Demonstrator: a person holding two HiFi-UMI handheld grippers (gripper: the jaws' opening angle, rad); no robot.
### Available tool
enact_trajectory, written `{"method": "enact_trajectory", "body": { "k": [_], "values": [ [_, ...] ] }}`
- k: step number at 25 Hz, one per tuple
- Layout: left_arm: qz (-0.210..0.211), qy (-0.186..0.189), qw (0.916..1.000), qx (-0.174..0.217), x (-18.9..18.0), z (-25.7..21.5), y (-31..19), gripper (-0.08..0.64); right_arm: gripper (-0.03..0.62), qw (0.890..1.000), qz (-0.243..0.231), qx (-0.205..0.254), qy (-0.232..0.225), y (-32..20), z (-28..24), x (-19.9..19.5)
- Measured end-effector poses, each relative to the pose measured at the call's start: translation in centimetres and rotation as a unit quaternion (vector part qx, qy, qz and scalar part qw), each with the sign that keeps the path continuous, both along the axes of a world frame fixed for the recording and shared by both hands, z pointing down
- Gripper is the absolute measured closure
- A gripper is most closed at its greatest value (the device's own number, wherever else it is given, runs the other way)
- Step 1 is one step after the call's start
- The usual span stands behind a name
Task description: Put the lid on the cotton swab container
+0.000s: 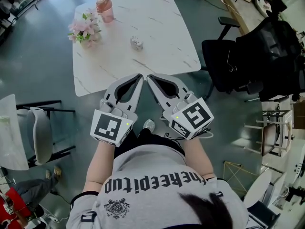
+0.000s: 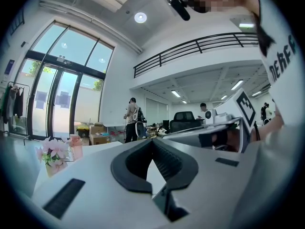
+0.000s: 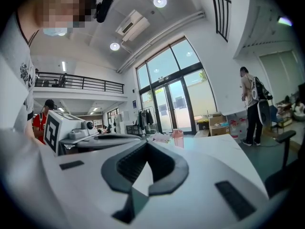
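A pink container with a lid stands at the far left of the white marble table; it also shows small in the left gripper view and the right gripper view. A small round silvery object lies near the table's middle. My left gripper and right gripper hover side by side over the table's near edge, tips almost touching each other. Both are shut with nothing between the jaws, as the left gripper and the right gripper show in their own views.
A bunch of pink flowers sits beside the pink container. A black office chair stands right of the table and a white chair at the left. People stand in the room's background.
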State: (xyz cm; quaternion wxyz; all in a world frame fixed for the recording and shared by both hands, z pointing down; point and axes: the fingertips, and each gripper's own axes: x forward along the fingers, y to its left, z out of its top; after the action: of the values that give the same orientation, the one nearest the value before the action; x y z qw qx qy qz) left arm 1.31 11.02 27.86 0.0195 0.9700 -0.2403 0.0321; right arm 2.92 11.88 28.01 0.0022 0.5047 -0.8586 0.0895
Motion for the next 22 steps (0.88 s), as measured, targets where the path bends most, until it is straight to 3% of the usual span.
{"method": "enact_trajectory", "body": {
  "k": [4,22],
  "values": [
    [0.002,-0.005,1.0000,-0.003,0.1,0.1,-0.8,0.545,0.581,1.000,0.005,-0.004,-0.004,-0.9,0.2,0.2],
    [0.084,-0.004,0.9964,-0.002,0.2,-0.6,-8.6,0.546,0.581,0.995,0.098,-0.008,-0.004,-8.0,-0.4,0.7]
  ]
}}
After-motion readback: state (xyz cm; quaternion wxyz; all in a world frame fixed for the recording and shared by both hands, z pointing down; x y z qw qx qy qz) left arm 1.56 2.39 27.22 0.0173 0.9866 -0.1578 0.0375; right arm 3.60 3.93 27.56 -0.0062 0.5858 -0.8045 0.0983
